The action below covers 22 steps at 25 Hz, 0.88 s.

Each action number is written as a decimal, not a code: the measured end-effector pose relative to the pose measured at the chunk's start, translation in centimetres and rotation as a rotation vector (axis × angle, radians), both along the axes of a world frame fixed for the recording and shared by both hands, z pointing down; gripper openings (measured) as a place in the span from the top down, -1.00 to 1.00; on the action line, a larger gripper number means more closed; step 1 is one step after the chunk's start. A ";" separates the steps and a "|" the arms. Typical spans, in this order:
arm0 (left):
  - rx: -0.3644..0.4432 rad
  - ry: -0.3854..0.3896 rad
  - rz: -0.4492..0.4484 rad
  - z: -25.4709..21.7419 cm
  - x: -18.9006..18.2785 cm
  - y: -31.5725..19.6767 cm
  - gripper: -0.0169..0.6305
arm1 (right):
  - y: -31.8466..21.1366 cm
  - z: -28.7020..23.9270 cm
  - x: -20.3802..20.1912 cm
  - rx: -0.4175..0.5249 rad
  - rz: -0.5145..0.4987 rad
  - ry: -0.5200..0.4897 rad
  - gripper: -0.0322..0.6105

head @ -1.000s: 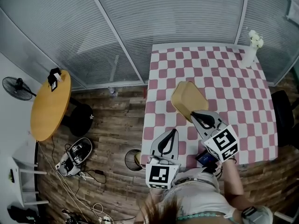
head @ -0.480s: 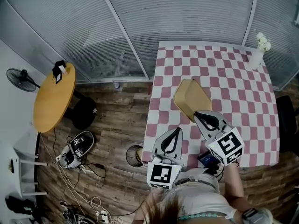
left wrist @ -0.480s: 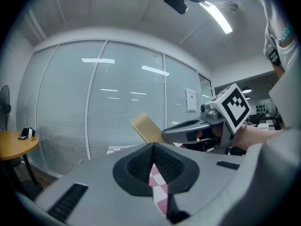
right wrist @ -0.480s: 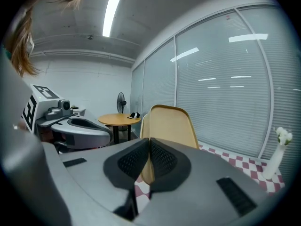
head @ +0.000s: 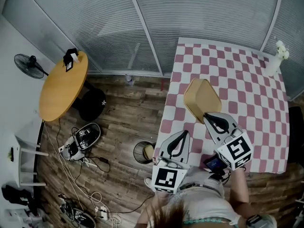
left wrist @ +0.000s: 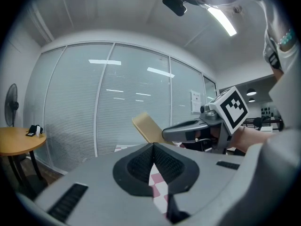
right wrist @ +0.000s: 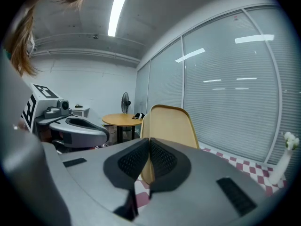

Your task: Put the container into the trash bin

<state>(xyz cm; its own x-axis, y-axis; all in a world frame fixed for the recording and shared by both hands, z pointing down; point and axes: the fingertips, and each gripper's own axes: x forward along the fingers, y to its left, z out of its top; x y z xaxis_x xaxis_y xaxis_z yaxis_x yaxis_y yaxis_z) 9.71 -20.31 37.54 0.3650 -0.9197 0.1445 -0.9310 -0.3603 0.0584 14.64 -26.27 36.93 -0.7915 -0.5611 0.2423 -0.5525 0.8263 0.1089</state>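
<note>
A tan, shallow container (head: 202, 96) hangs tilted above the pink-and-white checked table (head: 247, 87), and my right gripper (head: 209, 118) is shut on its near rim. In the right gripper view the pads clamp that rim (right wrist: 149, 140) and the container (right wrist: 171, 124) rises behind them. My left gripper (head: 184, 133) is shut and empty, over the table's left front corner. From the left gripper view its jaws (left wrist: 153, 145) meet, with the container (left wrist: 146, 126) just beyond. The round trash bin (head: 144, 152) stands on the wooden floor left of the table, something tan inside.
A round wooden table (head: 61, 87), a black stool (head: 92, 104) and a fan (head: 28, 65) stand at the left. Cables and shoes (head: 78, 144) lie on the floor. A white vase with flowers (head: 275, 61) is at the table's far right. Glass walls with blinds close the back.
Both grippers and the held container have shifted left toward the table's left edge. The view has swung left, so the trash bin shows more fully.
</note>
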 end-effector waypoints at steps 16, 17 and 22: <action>-0.015 -0.027 -0.256 0.9 -22.2 12.9 0.93 | 11.1 1.2 -23.3 0.018 -0.258 -0.020 0.89; -0.015 -0.025 -0.289 1.0 -23.8 13.9 0.93 | 12.1 1.1 -25.1 0.018 -0.289 -0.019 0.89; -0.016 -0.010 -0.461 -2.1 -30.8 19.6 0.93 | 17.8 -2.6 -32.4 0.017 -0.438 -0.024 0.89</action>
